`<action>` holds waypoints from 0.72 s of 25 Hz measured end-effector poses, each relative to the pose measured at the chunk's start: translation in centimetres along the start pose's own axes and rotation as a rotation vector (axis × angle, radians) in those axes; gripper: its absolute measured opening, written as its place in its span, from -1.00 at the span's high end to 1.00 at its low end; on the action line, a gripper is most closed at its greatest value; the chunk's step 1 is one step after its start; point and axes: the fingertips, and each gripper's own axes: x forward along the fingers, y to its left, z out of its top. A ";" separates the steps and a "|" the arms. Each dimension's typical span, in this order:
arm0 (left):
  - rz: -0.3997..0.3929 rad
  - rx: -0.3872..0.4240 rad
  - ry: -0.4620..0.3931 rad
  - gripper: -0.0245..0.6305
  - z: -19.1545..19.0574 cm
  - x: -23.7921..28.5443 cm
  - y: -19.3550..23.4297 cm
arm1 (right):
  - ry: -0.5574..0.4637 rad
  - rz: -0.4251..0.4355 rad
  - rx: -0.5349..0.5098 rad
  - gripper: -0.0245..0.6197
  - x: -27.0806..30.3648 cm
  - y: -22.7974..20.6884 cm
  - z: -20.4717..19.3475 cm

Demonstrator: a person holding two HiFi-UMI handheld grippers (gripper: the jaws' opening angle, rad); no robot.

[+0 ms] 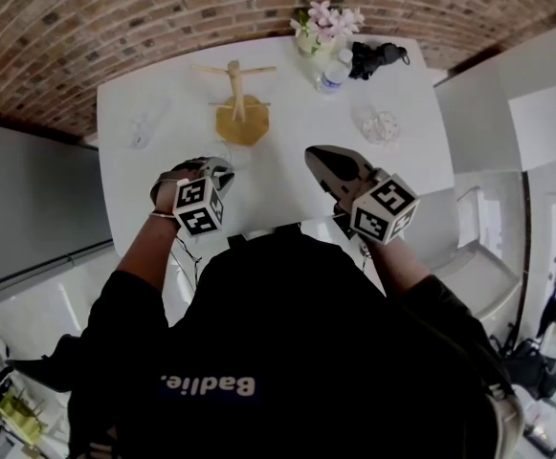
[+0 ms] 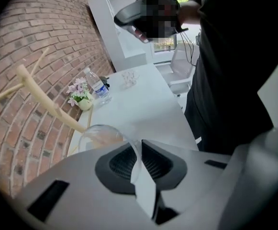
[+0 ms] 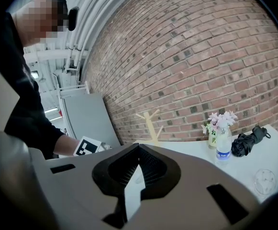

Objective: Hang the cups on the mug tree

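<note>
- The left gripper [image 2: 139, 145] is clamped on the thin wall of a clear glass cup [image 2: 99, 134], with the rim pinched between its pads.
- It holds that cup over the white tabletop [image 1: 287, 132], near the wooden mug tree [image 1: 240, 98].
- The right gripper [image 3: 139, 150] has its jaws pressed together with nothing between them, level with the left one.
- A second clear cup [image 1: 381, 127] sits right of the tree and a third cup [image 1: 142, 130] sits left of it.

Head camera overhead — all share mug tree [image 1: 238, 94].
</note>
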 end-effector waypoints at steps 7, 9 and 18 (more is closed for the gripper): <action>-0.027 -0.092 -0.270 0.83 7.5 -1.6 1.0 | 0.087 0.099 -0.135 0.84 0.1 -1.6 -1.7; -0.032 -0.127 -0.348 0.83 9.3 -1.9 1.2 | 0.106 0.114 -0.159 0.84 0.2 -2.2 -2.3; -0.030 -0.278 -0.542 0.82 14.4 -3.1 3.3 | 0.169 0.161 -0.185 0.66 0.0 -5.3 -3.7</action>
